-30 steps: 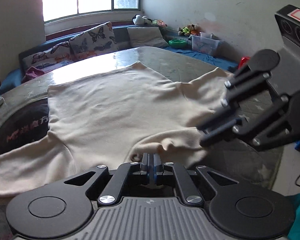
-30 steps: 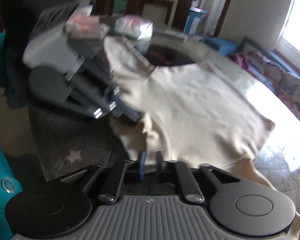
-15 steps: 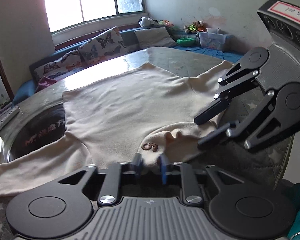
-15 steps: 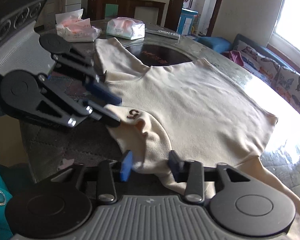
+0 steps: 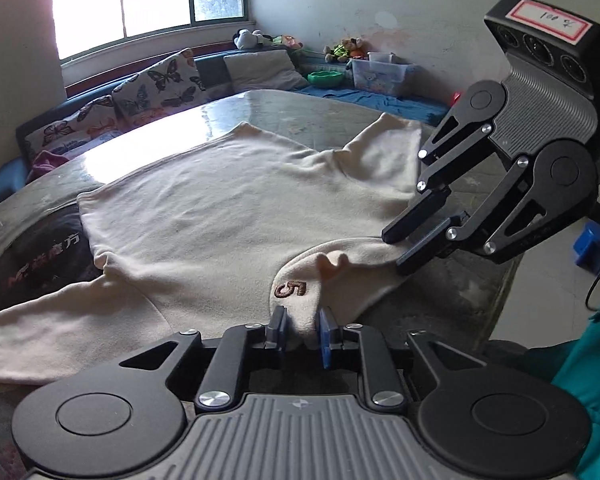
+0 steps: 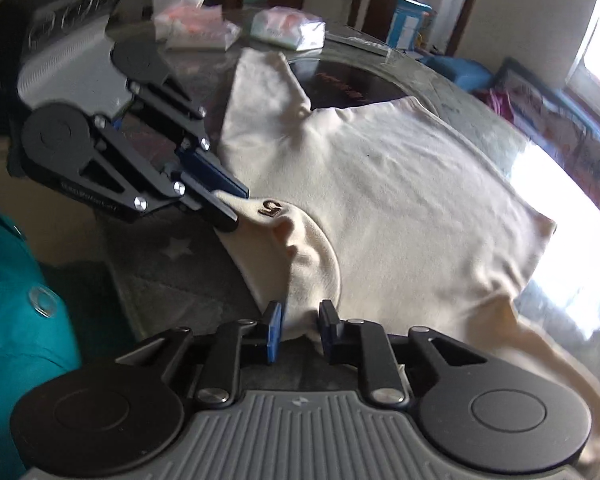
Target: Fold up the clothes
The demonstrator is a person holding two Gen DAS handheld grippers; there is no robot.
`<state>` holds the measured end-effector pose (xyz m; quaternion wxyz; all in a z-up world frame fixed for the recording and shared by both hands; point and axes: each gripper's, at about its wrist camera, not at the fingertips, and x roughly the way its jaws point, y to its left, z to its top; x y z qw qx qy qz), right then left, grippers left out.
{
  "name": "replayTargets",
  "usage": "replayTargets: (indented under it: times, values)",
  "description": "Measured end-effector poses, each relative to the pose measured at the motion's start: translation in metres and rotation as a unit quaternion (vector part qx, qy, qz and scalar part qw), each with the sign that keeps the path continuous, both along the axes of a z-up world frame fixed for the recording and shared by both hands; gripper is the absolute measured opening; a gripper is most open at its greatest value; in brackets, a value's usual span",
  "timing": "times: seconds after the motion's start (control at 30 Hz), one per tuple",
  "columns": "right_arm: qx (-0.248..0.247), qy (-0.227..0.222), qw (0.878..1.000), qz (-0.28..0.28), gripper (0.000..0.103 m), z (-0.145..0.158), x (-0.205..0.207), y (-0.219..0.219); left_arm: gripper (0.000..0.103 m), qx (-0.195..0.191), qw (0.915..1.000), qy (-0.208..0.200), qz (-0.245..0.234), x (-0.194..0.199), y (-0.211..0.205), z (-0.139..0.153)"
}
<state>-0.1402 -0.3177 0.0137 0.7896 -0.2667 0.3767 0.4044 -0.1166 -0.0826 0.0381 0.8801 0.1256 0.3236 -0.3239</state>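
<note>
Cream sweater lies spread flat on the round tabletop; collar at 6 o'clock carries a brown embroidered "5"; left tool, just opening, pinches the collar; right tool, just closing, pinches its shoulder-side fold; right tool's tag reads "100", remainder unclear.

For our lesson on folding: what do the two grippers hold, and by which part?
Both hold the cream sweater by its collar: the left gripper beside the embroidered 5, the right gripper further along the collar.
</note>
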Motion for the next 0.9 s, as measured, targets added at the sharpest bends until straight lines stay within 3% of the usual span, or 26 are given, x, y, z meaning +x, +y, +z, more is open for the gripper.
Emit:
replayTargets:
  times: [0.1,0.2,0.33,0.5,0.67,0.8,0.9]
  values:
    - [0.055,0.018,0.998,-0.027,0.018,0.018,0.006,-0.013,0.018,-0.03,0.9994,-0.004,0.016,0.01,0.011,0.015]
    - [0.083,0.001,0.995,-0.051,0.018,0.027,0.017,-0.016,0.017,-0.058,0.9976,-0.003,0.036,0.026,0.013,0.022]
    - [0.091,-0.018,0.993,-0.073,0.018,0.019,0.032,-0.006,0.016,-0.061,0.9973,0.009,0.039,0.034,-0.005,0.012]
    - [0.087,-0.022,0.994,-0.058,0.018,0.0,0.038,0.015,0.016,-0.042,0.9984,0.031,0.02,0.027,-0.018,-0.01]
    - [0.072,-0.019,0.997,-0.029,0.019,-0.015,0.028,0.025,0.017,-0.052,0.9976,0.04,0.024,0.013,-0.001,-0.011]
    - [0.068,-0.039,0.997,-0.016,0.019,-0.008,0.023,0.029,0.02,-0.073,0.9953,0.028,0.056,0.01,0.024,0.002]
    - [0.088,-0.038,0.995,-0.014,0.019,-0.003,0.024,0.032,0.021,-0.078,0.9901,0.01,0.116,0.018,0.051,0.011]
